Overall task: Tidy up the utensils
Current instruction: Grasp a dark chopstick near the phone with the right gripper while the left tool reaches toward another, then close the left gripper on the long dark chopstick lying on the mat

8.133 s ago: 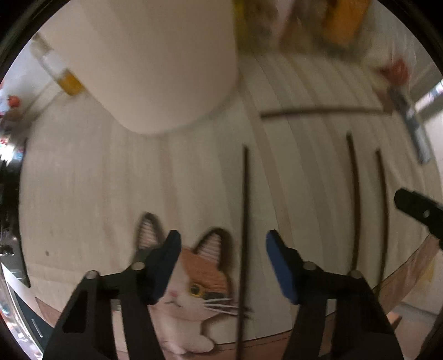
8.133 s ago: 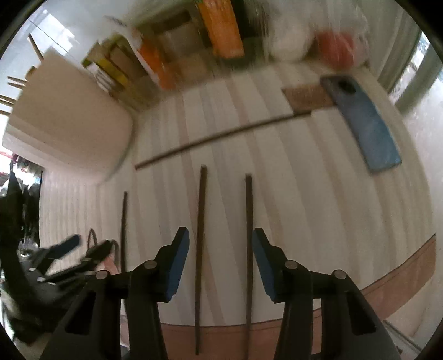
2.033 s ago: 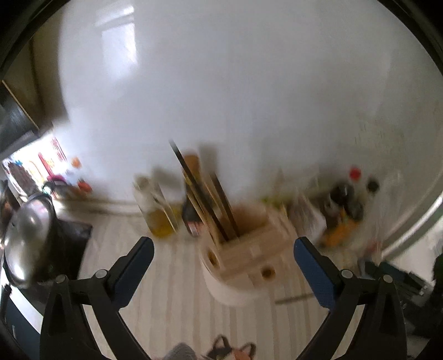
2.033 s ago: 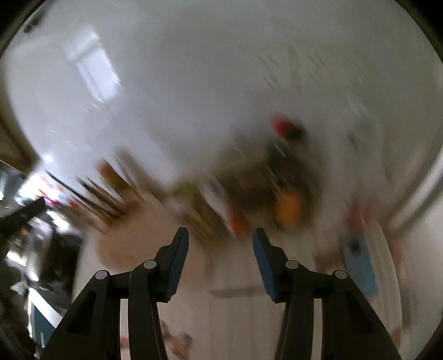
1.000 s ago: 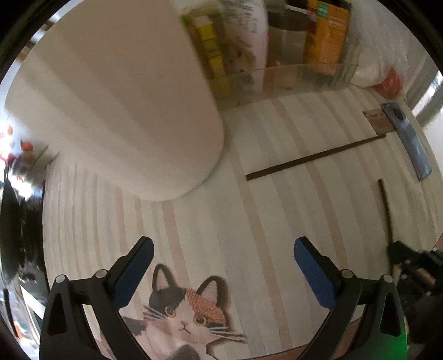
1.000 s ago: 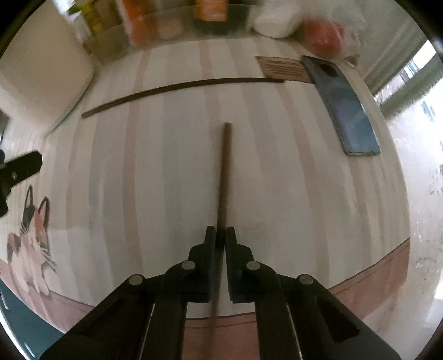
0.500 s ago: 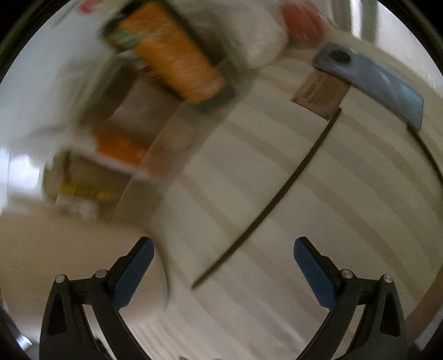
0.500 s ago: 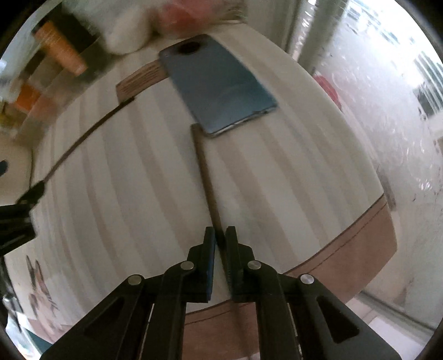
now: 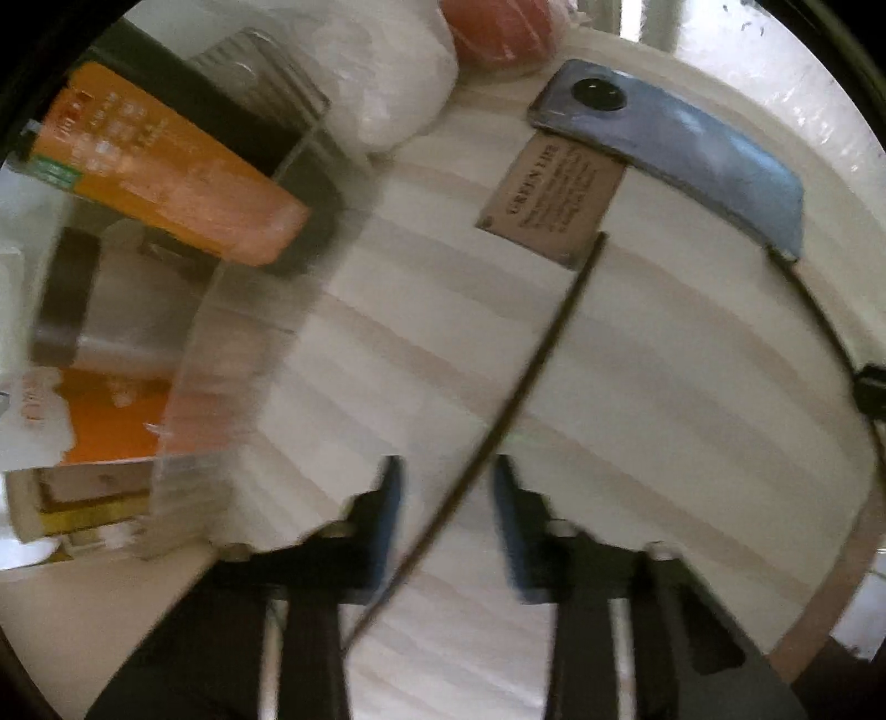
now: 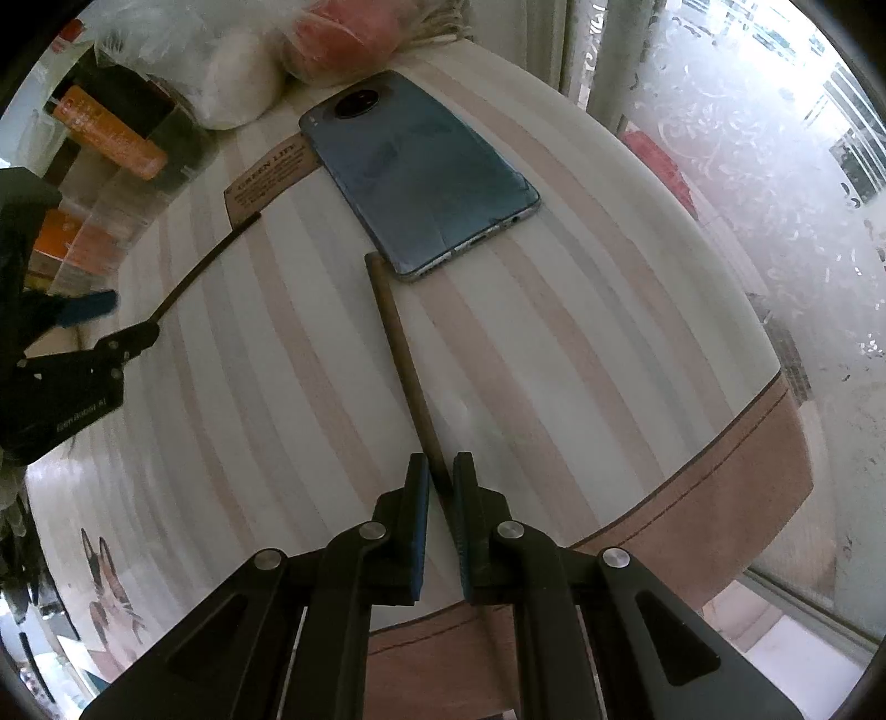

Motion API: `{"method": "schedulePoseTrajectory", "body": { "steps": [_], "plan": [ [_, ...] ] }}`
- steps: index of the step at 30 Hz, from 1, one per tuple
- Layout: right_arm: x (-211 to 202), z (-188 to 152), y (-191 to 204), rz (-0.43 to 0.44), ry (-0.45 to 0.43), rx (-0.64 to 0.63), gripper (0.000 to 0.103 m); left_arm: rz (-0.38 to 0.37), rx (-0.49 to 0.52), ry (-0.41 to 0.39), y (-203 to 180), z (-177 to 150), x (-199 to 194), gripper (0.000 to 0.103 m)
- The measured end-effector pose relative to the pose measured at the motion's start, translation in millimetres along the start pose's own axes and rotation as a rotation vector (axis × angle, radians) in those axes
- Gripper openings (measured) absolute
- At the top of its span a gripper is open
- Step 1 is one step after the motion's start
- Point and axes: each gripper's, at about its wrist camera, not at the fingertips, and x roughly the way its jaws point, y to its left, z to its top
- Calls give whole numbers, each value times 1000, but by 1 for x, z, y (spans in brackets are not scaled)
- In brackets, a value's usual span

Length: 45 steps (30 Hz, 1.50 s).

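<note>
Two dark brown chopsticks lie on the striped table mat. My right gripper (image 10: pixel 440 476) is shut on one chopstick (image 10: pixel 401 354), whose far end touches the phone's lower edge. My left gripper (image 9: pixel 446 487) is open, its jaws on either side of the other chopstick (image 9: pixel 531 371), which runs diagonally up to a brown card (image 9: pixel 554 202). In the right wrist view the left gripper (image 10: pixel 119 332) is at the left, around the near end of that chopstick (image 10: pixel 205 263).
A blue phone (image 10: pixel 415 166) lies face down at the back of the mat (image 10: pixel 554 343). A clear bin (image 9: pixel 232 310) with orange packets and jars stands at the left. White and red bags (image 10: pixel 326 33) sit at the back. A cat picture (image 10: pixel 111 598) marks the mat's near left.
My left gripper has come down over the far chopstick and its jaws have narrowed around it. My right gripper stays shut on its chopstick and has hardly moved.
</note>
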Motion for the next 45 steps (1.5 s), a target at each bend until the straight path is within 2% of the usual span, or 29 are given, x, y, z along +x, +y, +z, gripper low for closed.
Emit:
{"method": "schedulePoseTrajectory", "body": {
  "steps": [1,5,8,10,19,21,23,25,27,29,30,34,39,42,43,45],
  "plan": [
    [0,-4,1,1,0,-2,9,-14,-10,2,-2,-3,1,7],
    [3,0,3,4,5,-15,9,32,-54,-11,-8,-8,-1,5],
    [5,1,7,0,9,-35,9,22,-119,-13,-7,-17,-6,1],
    [5,2,8,-3,11,-48,9,-19,-186,5,-6,-27,-8,1],
    [13,-6,29,10,27,-109,7,-94,-403,27,-2,-92,-17,1],
    [15,-9,35,33,36,-123,7,-78,-442,2,1,-110,-28,2],
    [16,-14,40,39,31,-139,7,-40,-447,-19,0,-114,-37,6],
    [17,-13,42,43,27,-137,7,-27,-415,-34,2,-104,-43,11],
    [19,-10,43,58,33,-127,7,2,-338,-44,3,-88,-42,28],
    [20,-5,42,71,43,-118,7,40,-237,-49,0,-70,-37,59],
    [20,-3,41,81,48,-107,7,70,-180,-48,-1,-59,-35,58],
    [21,-1,38,105,53,-81,7,60,30,6,-10,-25,-19,58],
    [23,-1,32,136,57,-32,7,24,128,31,-14,4,-10,60],
    [24,1,26,170,70,8,7,-7,164,26,-16,15,-12,56],
    [24,4,22,179,77,13,7,-18,176,25,-17,23,-13,52],
    [25,6,20,193,87,21,7,-84,189,32,-14,39,-12,28]
  ]
}}
